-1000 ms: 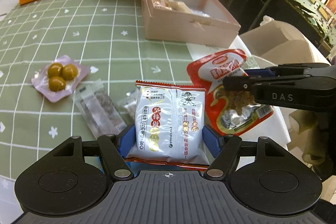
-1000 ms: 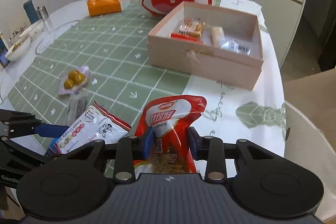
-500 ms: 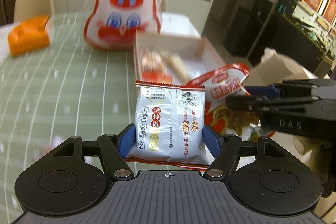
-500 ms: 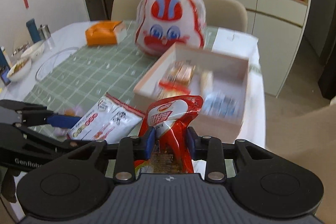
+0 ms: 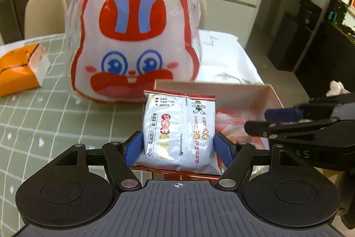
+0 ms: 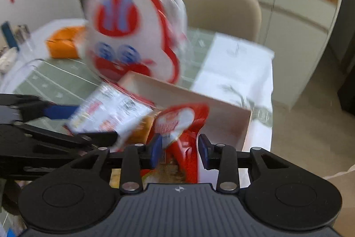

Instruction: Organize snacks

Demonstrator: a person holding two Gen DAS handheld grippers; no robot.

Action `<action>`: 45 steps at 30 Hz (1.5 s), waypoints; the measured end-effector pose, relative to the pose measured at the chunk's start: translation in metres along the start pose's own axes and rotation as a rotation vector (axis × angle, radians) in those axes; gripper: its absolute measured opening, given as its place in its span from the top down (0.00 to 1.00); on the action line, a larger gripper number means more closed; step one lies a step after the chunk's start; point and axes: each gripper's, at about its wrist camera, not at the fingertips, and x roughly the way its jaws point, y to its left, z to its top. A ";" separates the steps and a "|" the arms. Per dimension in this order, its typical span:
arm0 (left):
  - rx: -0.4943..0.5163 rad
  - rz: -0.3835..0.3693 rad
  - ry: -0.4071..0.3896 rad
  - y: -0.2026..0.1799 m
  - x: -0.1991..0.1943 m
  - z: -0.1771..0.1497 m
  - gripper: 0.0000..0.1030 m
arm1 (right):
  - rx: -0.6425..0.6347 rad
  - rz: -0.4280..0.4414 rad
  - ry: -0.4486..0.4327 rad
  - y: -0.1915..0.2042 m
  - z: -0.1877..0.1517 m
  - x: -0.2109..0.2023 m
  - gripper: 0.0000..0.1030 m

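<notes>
My left gripper [image 5: 178, 148] is shut on a white snack packet [image 5: 179, 132] with red ends and holds it over the near side of the pink box [image 5: 213, 87]. The packet also shows in the right wrist view [image 6: 111, 112], blurred. My right gripper [image 6: 180, 150] is shut on a red snack pouch [image 6: 182, 123] and holds it over the pink box [image 6: 221, 112]. In the left wrist view the right gripper [image 5: 281, 123] reaches in from the right, with the red pouch [image 5: 228, 123] partly hidden behind the white packet.
A big rabbit-shaped bag [image 5: 133, 41] stands just behind the box. An orange tissue box [image 5: 20, 68] lies at the far left on the green checked tablecloth [image 5: 55, 121]. Beige chairs [image 6: 224, 12] and a cabinet stand beyond the table.
Both grippers have lifted their packets off the table and moved forward, from in front of the box to over it. The rabbit bag now looms closer.
</notes>
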 end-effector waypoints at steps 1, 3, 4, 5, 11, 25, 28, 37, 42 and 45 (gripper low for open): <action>0.005 0.001 0.003 -0.001 0.002 0.002 0.27 | 0.010 -0.002 -0.004 -0.003 -0.001 0.003 0.63; 0.015 0.002 0.005 -0.004 0.003 0.004 0.27 | 0.013 0.002 -0.025 -0.006 -0.002 0.000 0.47; 0.018 0.002 0.009 -0.005 0.004 0.003 0.27 | 0.011 -0.008 -0.037 -0.006 -0.005 -0.004 0.46; 0.018 -0.003 0.015 -0.006 0.004 0.003 0.27 | 0.006 -0.021 -0.047 -0.006 -0.006 -0.007 0.46; 0.168 -0.053 0.071 -0.032 -0.001 -0.006 0.36 | 0.011 -0.079 -0.078 -0.009 -0.014 -0.031 0.44; -0.092 -0.066 0.005 0.042 -0.096 -0.074 0.36 | 0.040 -0.059 -0.097 0.031 -0.062 -0.081 0.33; -0.170 -0.001 0.039 0.075 -0.118 -0.114 0.37 | -0.030 -0.007 -0.071 0.065 -0.087 -0.082 0.33; -0.349 0.135 0.080 0.123 -0.180 -0.226 0.38 | -0.263 0.168 0.000 0.191 -0.120 -0.060 0.33; -0.407 0.133 0.112 0.122 -0.193 -0.256 0.38 | -0.320 0.254 0.033 0.251 -0.110 -0.034 0.32; -0.417 0.125 0.119 0.116 -0.201 -0.264 0.38 | -0.310 0.300 0.066 0.284 -0.099 -0.012 0.32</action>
